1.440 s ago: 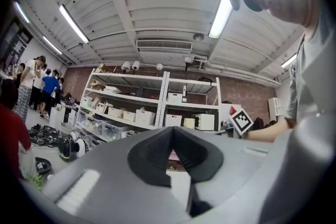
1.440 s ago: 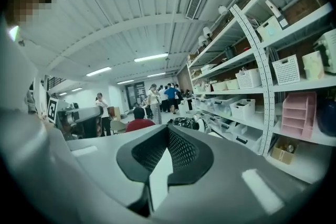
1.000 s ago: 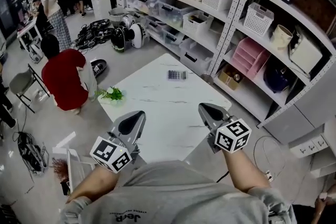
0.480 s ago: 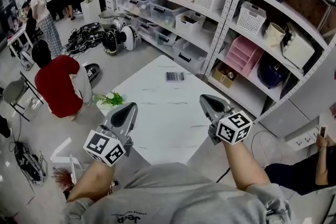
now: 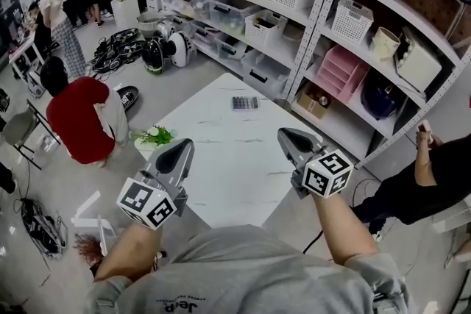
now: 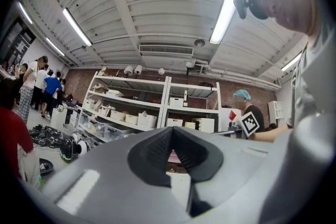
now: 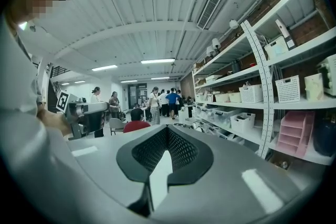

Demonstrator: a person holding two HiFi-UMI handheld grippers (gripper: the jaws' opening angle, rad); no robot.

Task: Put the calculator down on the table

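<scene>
In the head view the calculator [image 5: 244,103] lies flat at the far end of the white table [image 5: 221,165], dark with rows of keys. My left gripper [image 5: 184,148] hovers over the table's near left edge, jaws together, holding nothing. My right gripper [image 5: 285,134] hangs over the near right edge, also shut and empty. Both are far short of the calculator. In the left gripper view the shut gripper [image 6: 172,131] points slightly upward at shelves. The right gripper view shows its shut gripper [image 7: 167,131] aimed down the room.
Metal shelves [image 5: 324,18] with bins run along the table's far right side. A small plant [image 5: 154,134] sits by the table's left edge. A person in red [image 5: 81,114] crouches left of the table. A person in black [image 5: 423,184] stands at right.
Both grippers have stayed almost still, shut and empty. A person in black has walked into view at the right, and the head view has shifted slightly.
</scene>
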